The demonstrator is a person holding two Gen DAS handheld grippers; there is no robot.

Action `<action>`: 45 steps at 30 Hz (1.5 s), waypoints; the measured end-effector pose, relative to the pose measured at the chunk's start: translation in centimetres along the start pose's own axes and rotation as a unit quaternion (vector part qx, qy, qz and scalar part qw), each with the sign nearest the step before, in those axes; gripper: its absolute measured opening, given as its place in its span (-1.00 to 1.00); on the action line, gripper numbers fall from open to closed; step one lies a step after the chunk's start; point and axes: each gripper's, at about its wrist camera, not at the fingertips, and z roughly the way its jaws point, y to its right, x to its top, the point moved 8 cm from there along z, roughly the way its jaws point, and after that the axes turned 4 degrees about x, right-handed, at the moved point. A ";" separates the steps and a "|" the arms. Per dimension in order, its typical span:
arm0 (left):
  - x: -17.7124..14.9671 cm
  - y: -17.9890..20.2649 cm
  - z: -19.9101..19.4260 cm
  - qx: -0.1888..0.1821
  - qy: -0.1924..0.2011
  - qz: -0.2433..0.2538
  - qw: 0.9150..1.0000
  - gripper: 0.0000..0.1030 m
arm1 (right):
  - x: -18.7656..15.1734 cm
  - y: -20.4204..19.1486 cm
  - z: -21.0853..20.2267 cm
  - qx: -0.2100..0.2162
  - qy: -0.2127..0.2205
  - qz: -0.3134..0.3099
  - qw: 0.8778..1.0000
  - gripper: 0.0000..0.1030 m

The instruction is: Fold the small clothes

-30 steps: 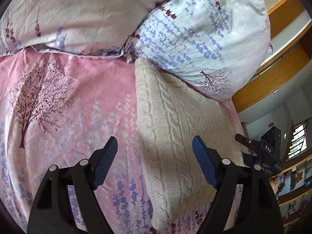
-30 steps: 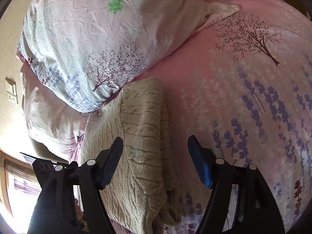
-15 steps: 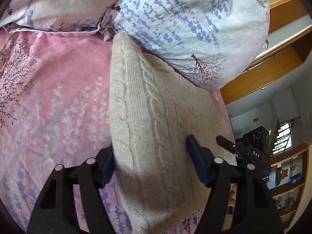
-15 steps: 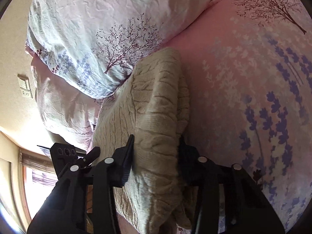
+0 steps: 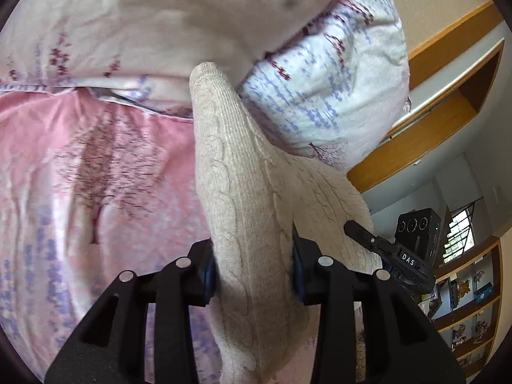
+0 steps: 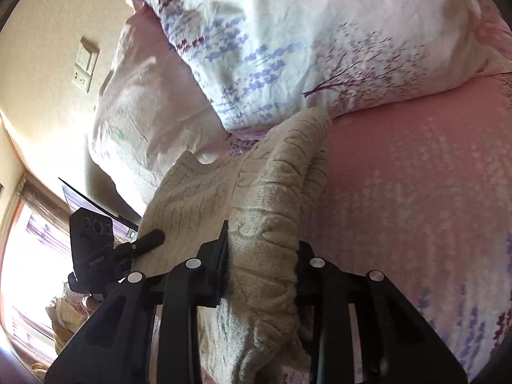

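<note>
Left wrist view: the left gripper [image 5: 252,265] is closing, its jaws pinching one edge of the cream cable-knit sweater [image 5: 236,198], which rises as a ridge off the pink floral bedsheet [image 5: 96,176]. Open sheet lies to its left; the pillows [image 5: 320,73] crowd the far end. From the right wrist, the right gripper [image 6: 262,265] is closing too, clamping the sweater's bunched opposite edge [image 6: 272,192], with bare sheet to its right.
</note>
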 end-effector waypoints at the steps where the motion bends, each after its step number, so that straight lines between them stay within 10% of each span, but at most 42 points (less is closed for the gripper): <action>1: 0.1 -1.6 -0.1 0.008 -0.001 -0.011 1.000 -0.27 | -0.4 0.0 1.4 -0.002 -0.013 0.001 1.000 -0.42; 7: -0.3 -6.4 -0.5 0.025 -0.003 -0.056 0.998 -0.09 | -1.6 1.4 4.6 -0.039 -0.056 0.025 0.997 -0.16; 12: 0.4 -2.8 -4.9 0.116 0.103 0.067 0.986 -0.10 | 0.2 1.1 1.7 -0.041 -0.006 0.027 0.999 -0.15; 14: -0.3 -0.3 -5.3 0.133 0.119 0.119 0.977 -0.05 | 0.1 1.2 1.9 -0.043 -0.008 0.020 0.999 -0.51; 22: -3.0 2.6 0.2 0.174 0.057 0.201 0.962 0.04 | 0.5 4.1 3.7 -0.158 0.004 0.023 0.987 -0.79; 26: -3.6 2.6 0.6 0.209 0.062 0.228 0.949 0.22 | 0.3 2.5 2.1 -0.158 0.018 -0.020 0.987 -0.72; 30: -3.7 2.8 0.6 0.223 0.064 0.238 0.943 0.26 | -0.3 -1.5 -0.4 -0.126 0.049 -0.068 0.988 -0.19; 35: -3.8 2.9 0.3 0.230 0.067 0.243 0.940 0.30 | -3.0 -4.2 0.1 -0.073 0.015 -0.106 0.992 -0.19; 45: -3.7 3.0 1.0 0.228 0.064 0.223 0.946 0.41 | -3.3 -0.3 1.8 -0.114 0.003 -0.026 0.993 -0.24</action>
